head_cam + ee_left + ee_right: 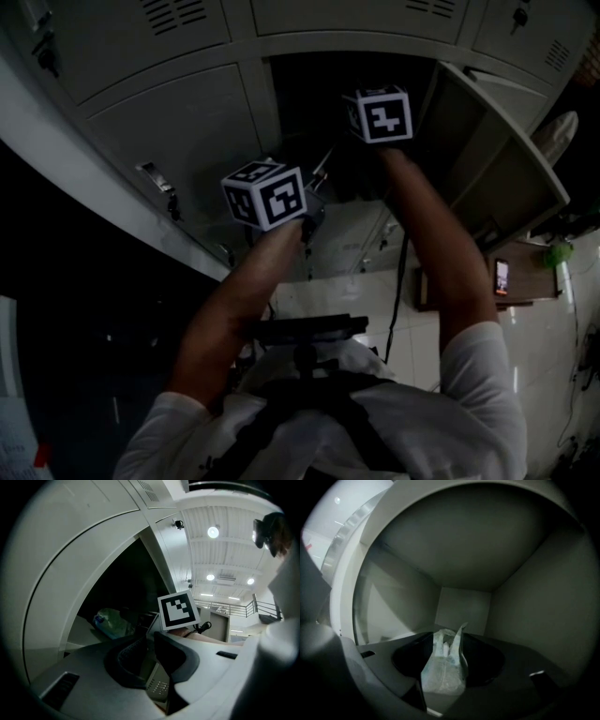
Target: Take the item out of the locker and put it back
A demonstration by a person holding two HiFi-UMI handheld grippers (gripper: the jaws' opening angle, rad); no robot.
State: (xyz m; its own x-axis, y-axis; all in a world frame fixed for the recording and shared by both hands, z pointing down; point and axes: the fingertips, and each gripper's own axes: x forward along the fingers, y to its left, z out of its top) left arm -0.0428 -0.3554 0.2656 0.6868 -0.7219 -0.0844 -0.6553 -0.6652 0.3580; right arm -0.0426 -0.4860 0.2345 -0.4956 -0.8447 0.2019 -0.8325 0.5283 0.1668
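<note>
A crinkled, pale plastic packet stands on the floor of the open locker, between the jaws of my right gripper. The jaws stand wide and do not press on it. In the head view my right gripper reaches into the dark compartment, its fingertips hidden. The left gripper view shows the packet as greenish with a blue label, inside the locker opening. My left gripper hovers level just outside, lower left of the opening. Its jaws sit close, with a grey strip showing in the gap.
The locker door swings open to the right. Closed grey locker doors with latches fill the left and top. Below lie a pale tiled floor and a small table with a lit phone.
</note>
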